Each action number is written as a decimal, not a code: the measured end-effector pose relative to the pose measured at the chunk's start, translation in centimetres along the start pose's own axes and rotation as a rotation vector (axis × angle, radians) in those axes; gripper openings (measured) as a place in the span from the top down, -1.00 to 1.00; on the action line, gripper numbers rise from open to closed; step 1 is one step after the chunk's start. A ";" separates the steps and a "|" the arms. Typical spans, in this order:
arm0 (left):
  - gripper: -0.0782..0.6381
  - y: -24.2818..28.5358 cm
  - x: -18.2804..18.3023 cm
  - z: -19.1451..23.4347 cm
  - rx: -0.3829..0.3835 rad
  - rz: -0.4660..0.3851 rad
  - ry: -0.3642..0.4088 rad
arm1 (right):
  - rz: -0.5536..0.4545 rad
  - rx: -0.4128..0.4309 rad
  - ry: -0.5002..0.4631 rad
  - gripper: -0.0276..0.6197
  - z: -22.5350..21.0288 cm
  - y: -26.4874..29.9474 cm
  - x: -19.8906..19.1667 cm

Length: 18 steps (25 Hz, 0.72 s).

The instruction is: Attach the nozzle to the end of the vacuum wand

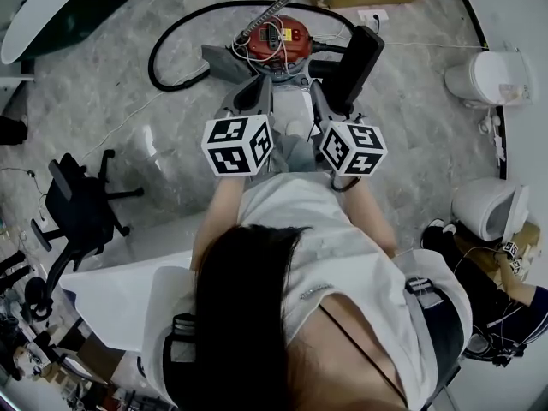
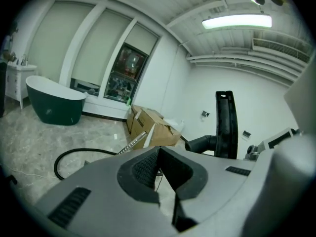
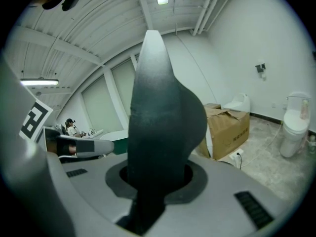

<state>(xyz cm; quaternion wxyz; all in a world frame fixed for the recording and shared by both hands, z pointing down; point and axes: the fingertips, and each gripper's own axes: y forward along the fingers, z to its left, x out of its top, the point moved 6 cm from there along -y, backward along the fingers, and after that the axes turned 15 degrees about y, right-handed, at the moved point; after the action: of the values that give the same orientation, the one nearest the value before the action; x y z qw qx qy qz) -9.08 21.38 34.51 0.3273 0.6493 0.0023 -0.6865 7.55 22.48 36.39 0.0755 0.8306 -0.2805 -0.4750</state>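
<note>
Black plastic vacuum nozzle [image 3: 163, 107] is standing upright, clamped in the right claw [image 3: 158, 181]. The left claw [image 2: 160, 174] is hovering with its jaws pressed together on nothing. A silver ribbed wand [image 1: 268, 13] is lying loose across the red canister vacuum [image 1: 282, 37] on the marble floor. With nothing bracing the wand, a push is likely sending it sliding, or twisting the nozzle in its pads. The nozzle's collar is hiding behind the claw, and the wand's end is reading too small to judge.
</note>
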 end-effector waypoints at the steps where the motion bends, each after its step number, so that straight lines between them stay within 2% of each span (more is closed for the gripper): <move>1: 0.78 0.6 0.3 0.1 0.007 0.001 0.013 | 0.001 0.004 -0.011 0.64 -0.2 0.6 0.5; 15: 0.78 7.7 2.2 0.8 0.056 0.036 -0.018 | 0.056 0.035 -0.056 0.64 -3.8 6.0 4.8; 18: 0.78 8.8 2.4 0.8 0.078 0.044 -0.003 | 0.070 0.042 -0.056 0.64 -4.7 6.9 5.4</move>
<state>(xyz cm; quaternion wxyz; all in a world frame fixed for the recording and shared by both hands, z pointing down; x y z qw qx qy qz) -5.64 13.02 36.19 0.3167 0.6604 -0.0392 -0.6797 10.88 13.17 37.63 0.0670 0.8081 -0.3214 -0.4891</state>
